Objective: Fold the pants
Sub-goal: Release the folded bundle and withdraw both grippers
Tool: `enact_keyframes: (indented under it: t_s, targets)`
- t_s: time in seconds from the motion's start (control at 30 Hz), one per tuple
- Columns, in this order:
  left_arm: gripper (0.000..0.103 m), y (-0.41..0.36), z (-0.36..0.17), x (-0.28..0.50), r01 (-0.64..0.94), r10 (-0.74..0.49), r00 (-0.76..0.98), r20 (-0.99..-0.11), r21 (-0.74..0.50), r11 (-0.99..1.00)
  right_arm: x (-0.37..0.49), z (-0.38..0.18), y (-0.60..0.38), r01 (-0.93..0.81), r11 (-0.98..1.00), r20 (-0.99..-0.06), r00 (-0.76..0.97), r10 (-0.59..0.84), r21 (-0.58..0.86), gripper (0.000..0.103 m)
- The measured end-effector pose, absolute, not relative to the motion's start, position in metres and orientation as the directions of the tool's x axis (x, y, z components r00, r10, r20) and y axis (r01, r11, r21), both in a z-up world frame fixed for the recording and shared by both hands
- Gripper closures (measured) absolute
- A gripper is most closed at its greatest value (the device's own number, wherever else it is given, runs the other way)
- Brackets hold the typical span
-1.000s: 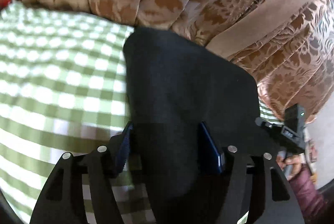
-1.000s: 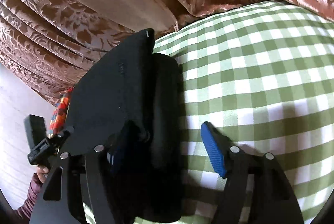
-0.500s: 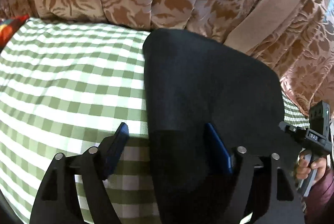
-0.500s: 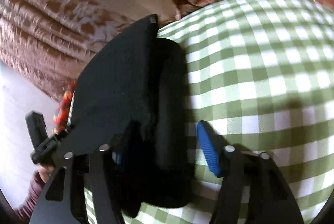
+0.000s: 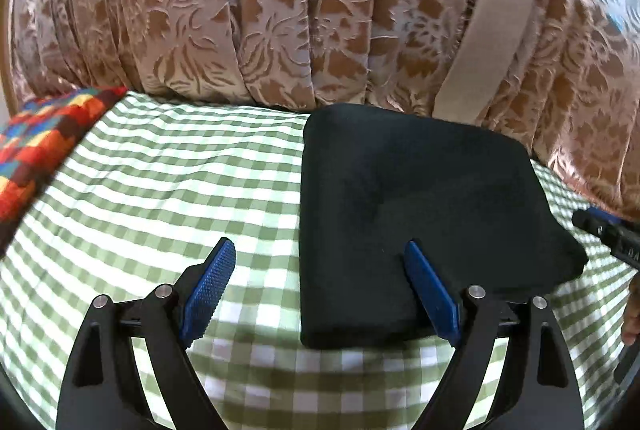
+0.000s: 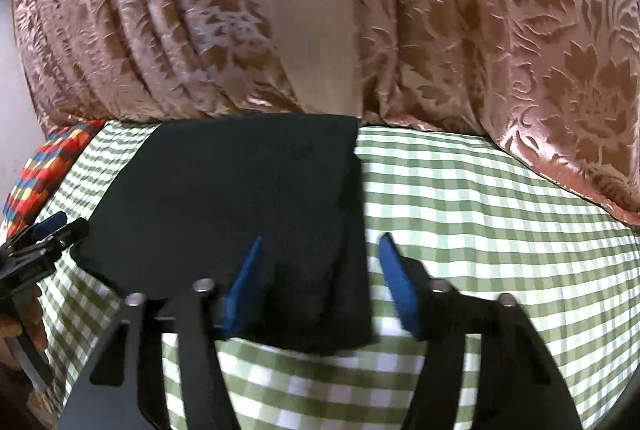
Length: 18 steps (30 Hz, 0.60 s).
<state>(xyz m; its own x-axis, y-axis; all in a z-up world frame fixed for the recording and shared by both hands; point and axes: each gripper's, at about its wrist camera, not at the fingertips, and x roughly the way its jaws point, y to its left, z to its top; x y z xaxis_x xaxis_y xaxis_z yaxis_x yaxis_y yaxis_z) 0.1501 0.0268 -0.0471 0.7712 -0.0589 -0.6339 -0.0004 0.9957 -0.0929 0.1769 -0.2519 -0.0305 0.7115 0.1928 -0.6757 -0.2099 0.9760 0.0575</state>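
- The pants (image 5: pixel 420 205), black and folded into a thick squarish pad, lie on the green-checked cloth (image 5: pixel 168 181), filling the 3 o'clock half of the left wrist view; in the right wrist view (image 6: pixel 240 197) they sit from centre toward 9 o'clock.
- Their far edge lies just below the brown floral curtain (image 5: pixel 280 9), which hangs across 12 o'clock; whether they touch cannot be told.
- The left gripper (image 5: pixel 318 274) stands wide, its jaws having just been opening; the pants' left edge lies between the blue pads, neither pressing it.
- The right gripper (image 6: pixel 318 270) is narrower, its jaws having just been closing; the folded edge sits between the pads, and the blur leaves contact unclear.
- A multicoloured patchwork fabric (image 5: pixel 44 145) is cut off at 9 o'clock.
- At 3 o'clock the other gripper's tip pokes in, mostly out of frame.
- Seams and folds in the black cloth are hard to make out.
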Motion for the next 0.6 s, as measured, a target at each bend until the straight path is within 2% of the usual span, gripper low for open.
enact_keyframes:
  t_s: [0.03,0.1,0.2,0.3,0.5,0.6]
  targets:
    - [0.017,0.024,-0.051,0.149,0.001,-0.05,0.766,-0.641,-0.076,0.997,0.181,-0.04,-0.249,-0.208,0.977,-0.7,0.692,0.174,0.038,0.07]
    - [0.017,0.02,-0.061,0.154,0.008,-0.041,0.75,-0.66,-0.053,0.999,0.189,-0.061,-0.251,-0.19,0.981,-0.741,0.654,0.156,0.039,0.069]
    - [0.017,0.02,-0.064,0.156,0.008,-0.056,0.741,-0.669,-0.074,0.997,0.187,-0.059,-0.26,-0.162,0.981,-0.73,0.658,0.185,0.103,0.068]
    - [0.017,0.022,-0.054,0.151,0.002,-0.058,0.757,-0.651,-0.086,0.996,0.18,-0.049,-0.26,-0.142,0.984,-0.718,0.674,0.175,0.107,0.064]
    - [0.017,0.012,-0.033,0.125,0.025,-0.072,0.792,-0.606,-0.086,0.996,0.139,-0.023,-0.26,-0.123,0.984,-0.651,0.738,0.177,0.128,0.042]
    - [0.017,0.007,-0.022,0.107,0.027,-0.071,0.809,-0.584,-0.083,0.996,0.123,-0.016,-0.252,-0.125,0.985,-0.639,0.75,0.17,0.116,0.034]
